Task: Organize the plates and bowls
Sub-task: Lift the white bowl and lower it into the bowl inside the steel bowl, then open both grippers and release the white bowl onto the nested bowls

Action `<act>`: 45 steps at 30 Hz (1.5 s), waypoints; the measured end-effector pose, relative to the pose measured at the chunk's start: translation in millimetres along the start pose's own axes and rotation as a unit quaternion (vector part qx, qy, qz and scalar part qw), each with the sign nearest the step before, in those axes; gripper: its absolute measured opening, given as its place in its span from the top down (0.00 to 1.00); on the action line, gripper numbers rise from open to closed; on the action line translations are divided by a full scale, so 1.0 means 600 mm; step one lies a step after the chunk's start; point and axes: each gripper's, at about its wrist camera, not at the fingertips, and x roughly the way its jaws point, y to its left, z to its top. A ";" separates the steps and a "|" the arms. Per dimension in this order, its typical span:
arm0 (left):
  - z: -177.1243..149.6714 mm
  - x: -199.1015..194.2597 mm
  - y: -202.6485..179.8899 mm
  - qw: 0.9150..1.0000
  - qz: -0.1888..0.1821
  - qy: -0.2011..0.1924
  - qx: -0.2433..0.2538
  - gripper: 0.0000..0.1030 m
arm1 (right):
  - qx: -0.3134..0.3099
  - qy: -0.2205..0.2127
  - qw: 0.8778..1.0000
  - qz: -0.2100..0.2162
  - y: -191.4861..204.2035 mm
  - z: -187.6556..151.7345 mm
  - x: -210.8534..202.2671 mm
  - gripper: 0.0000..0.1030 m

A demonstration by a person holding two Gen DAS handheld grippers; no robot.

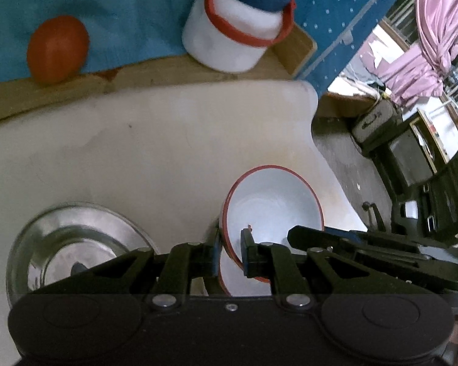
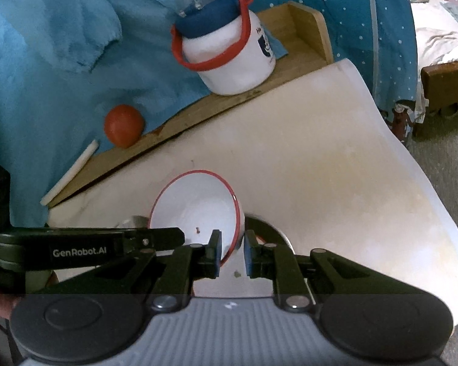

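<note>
- Left tool (image 1: 230, 251): jaws narrowly parted, clamped across the rim of a white bowl with red rim (image 1: 273, 204); one blue pad inside the bowl, the other outside.
- Same bowl tilted, mouth facing the far edge of the tabletop (image 1: 155, 140); a second red-rimmed white bowl (image 1: 244, 283) directly beneath it, partly hidden by the tool.
- Right tool (image 2: 232, 254): jaws narrowly parted as well, gripping the opposite side of the bowl rim (image 2: 198, 207); left pad inside, right pad on the outer wall.
- Bowl thus held from both sides, lifted just above the white tabletop surface (image 2: 320, 164).
- Steel plate (image 1: 73, 244) flat on the tabletop to the left of the bowls, close to but apart from them, partly covered by the left tool's linkage.
- Curved metal edge (image 2: 268, 228) visible just behind the bowl in the right wrist view; cannot tell whether it is a plate or another bowl.
- Along the far wooden ledge (image 1: 168, 70): orange-red ball (image 1: 58, 48) at left, white jug with red handle and blue lid (image 1: 238, 27) toward the right, well apart.
- Blue cloth (image 2: 45, 61) behind both; white stick (image 2: 70, 174) lying on it near the ledge.
</note>
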 end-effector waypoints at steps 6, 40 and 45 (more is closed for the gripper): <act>-0.011 0.008 -0.010 0.999 -0.002 0.027 0.020 0.86 | 0.012 0.020 1.000 -0.001 -0.013 -0.018 -0.002 0.83; -0.007 0.060 -0.016 0.996 -0.008 0.085 0.013 0.83 | 0.025 0.079 0.996 -0.031 -0.019 -0.033 0.020 0.80; -0.007 0.060 -0.016 0.996 -0.007 0.085 0.014 0.82 | 0.026 0.078 0.996 -0.031 -0.019 -0.033 0.021 0.80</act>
